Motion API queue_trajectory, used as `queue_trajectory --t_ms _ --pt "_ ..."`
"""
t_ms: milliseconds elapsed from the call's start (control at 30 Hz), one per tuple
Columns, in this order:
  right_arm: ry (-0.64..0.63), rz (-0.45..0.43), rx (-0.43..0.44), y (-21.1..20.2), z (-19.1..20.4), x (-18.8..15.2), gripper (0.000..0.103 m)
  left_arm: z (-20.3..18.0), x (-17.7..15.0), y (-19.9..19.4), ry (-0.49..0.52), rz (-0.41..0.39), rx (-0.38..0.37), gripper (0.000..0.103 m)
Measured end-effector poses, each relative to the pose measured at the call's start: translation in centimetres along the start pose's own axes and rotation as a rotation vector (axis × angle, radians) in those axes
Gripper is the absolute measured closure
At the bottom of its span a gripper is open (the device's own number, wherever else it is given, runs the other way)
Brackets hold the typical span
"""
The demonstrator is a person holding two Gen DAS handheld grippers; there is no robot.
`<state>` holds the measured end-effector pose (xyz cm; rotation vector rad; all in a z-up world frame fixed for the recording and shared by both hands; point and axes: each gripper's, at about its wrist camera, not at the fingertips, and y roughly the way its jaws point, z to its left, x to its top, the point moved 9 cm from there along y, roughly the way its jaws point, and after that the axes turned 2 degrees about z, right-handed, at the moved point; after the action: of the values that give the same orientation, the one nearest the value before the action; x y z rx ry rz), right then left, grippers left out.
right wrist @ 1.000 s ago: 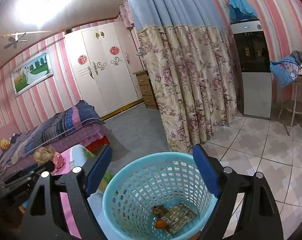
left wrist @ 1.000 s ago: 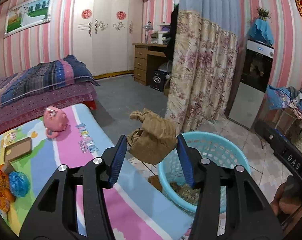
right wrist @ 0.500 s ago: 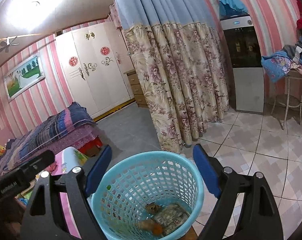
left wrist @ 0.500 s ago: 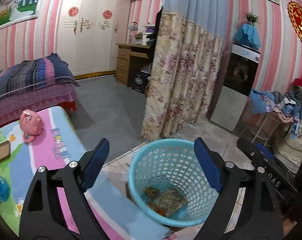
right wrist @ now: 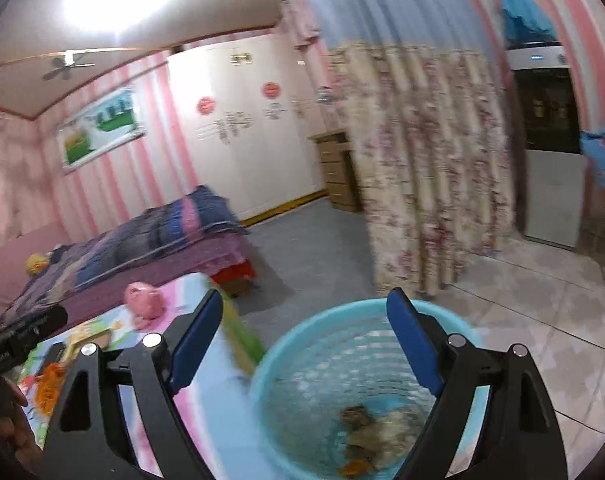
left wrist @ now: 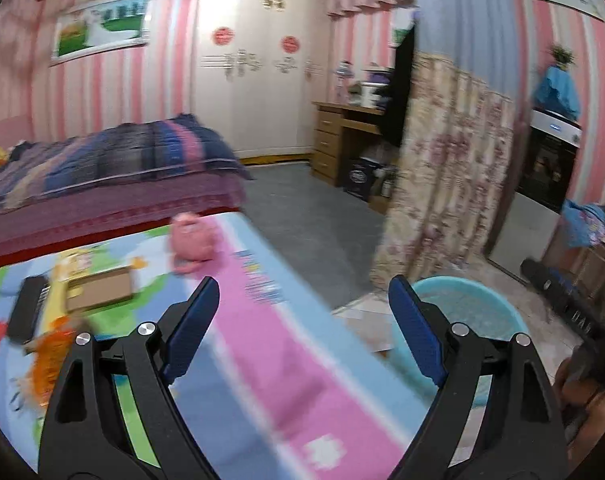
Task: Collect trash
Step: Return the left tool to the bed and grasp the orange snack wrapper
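My left gripper (left wrist: 302, 332) has its jaws spread wide and empty; the brown wad they pinched a second ago is gone, dropped into the blue basket (right wrist: 286, 364) below my right gripper (right wrist: 304, 344), also wide and empty. Crumpled trash (right wrist: 376, 432) lies inside. More orange litter (left wrist: 50, 356) waits left on the desk (left wrist: 270, 364).

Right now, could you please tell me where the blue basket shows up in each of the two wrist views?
Left wrist view: the blue basket sits lower right, on the floor past the table edge, partly hidden behind the left gripper's right finger.
Right wrist view: it fills the bottom centre, with trash inside, between the right gripper's fingers.
Shared landmark: the pink toy on the table.
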<state>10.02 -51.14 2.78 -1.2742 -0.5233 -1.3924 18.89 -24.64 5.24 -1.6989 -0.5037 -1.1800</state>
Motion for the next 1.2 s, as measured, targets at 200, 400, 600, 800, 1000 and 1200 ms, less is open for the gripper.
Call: queue_trajectory --t_ms 200,400,600,800,1000,1200 --pt "-0.063 0.083 0.220 2.0 9.4 -2.9 0.019 12.5 -5.1 -3.7 0.011 0.026 0.246 0.019" --pt "-0.167 0.130 0.360 2.7 19.6 -6.8 0.017 25.7 -11.5 -4.3 -0.175 0.124 0.392 0.019" --pt "-0.311 0.213 0.402 3.1 26.3 -12.7 0.017 27.5 -11.9 -2.5 -0.201 0.149 0.377 0.019" --pt "-0.335 0.278 0.440 2.9 28.3 -15.0 0.017 27.1 -13.7 0.2 -0.202 0.237 0.337 0.032" --pt "-0.365 0.306 0.447 2.9 28.9 -16.4 0.017 26.4 -14.2 0.8 -0.228 0.267 0.258 0.098" --pt "-0.410 0.325 0.454 2.9 29.8 -17.6 0.017 25.4 -10.7 -3.5 -0.216 0.066 0.241 0.100"
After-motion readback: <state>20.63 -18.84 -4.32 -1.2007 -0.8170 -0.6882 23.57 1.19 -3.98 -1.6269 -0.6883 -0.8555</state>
